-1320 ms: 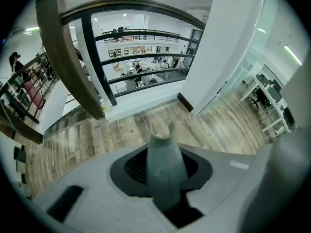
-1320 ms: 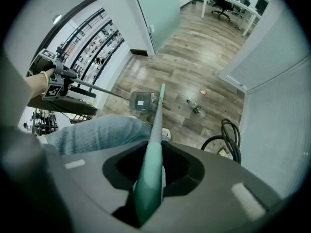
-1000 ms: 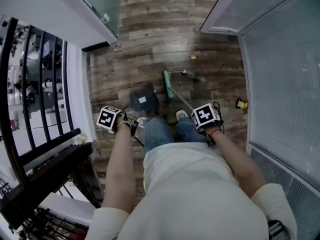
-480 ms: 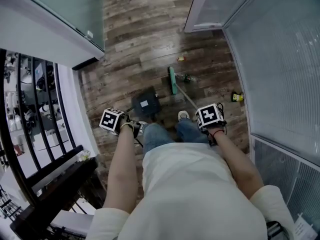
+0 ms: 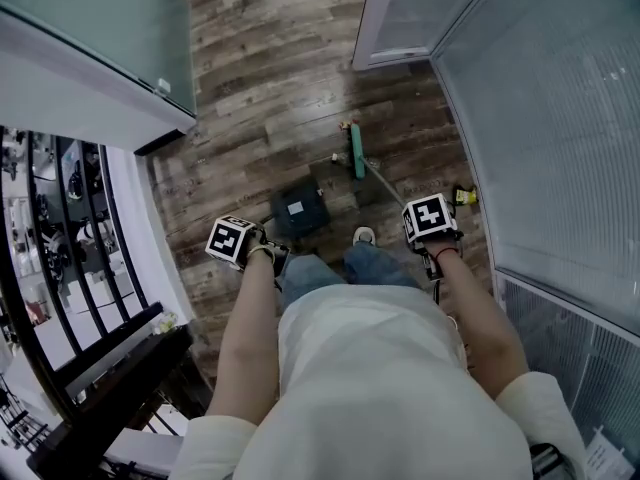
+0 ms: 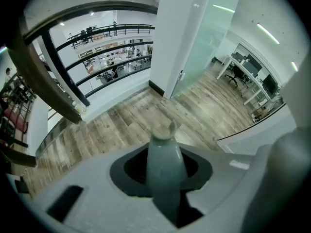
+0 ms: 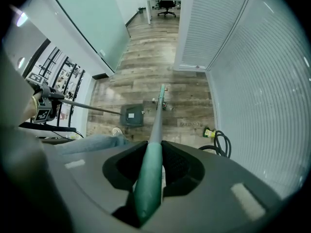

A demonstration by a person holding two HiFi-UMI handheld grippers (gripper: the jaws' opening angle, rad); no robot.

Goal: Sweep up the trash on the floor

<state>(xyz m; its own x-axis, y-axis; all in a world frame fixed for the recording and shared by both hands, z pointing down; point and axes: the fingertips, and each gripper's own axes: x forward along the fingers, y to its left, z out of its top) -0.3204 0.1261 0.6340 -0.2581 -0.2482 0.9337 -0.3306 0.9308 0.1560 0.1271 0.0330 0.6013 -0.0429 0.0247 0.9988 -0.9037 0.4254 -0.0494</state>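
Observation:
My right gripper (image 5: 432, 230) (image 7: 149, 171) is shut on the green broom handle (image 7: 151, 149). The handle runs down to the green broom head (image 5: 357, 154) (image 7: 162, 88) on the wood floor. Small bits of trash (image 5: 347, 125) (image 7: 167, 106) lie right by the broom head. A yellow piece of trash (image 5: 463, 196) (image 7: 208, 131) lies near the right wall. My left gripper (image 5: 243, 246) (image 6: 163, 171) is shut on the grey top of the dustpan handle (image 6: 163, 154). The dark dustpan (image 5: 300, 211) (image 7: 131, 115) stands on the floor just left of the broom.
A ribbed glass wall (image 5: 540, 118) bounds the right side, with a black cable (image 7: 221, 142) coiled at its foot. A frosted glass partition (image 5: 90, 38) and a black railing (image 5: 60, 268) lie to the left. The person's shoe (image 5: 364, 235) is behind the dustpan.
The person has stepped forward and the view has shifted right. The broom head has swung up the floor, closer to the small trash. Both grippers keep their holds.

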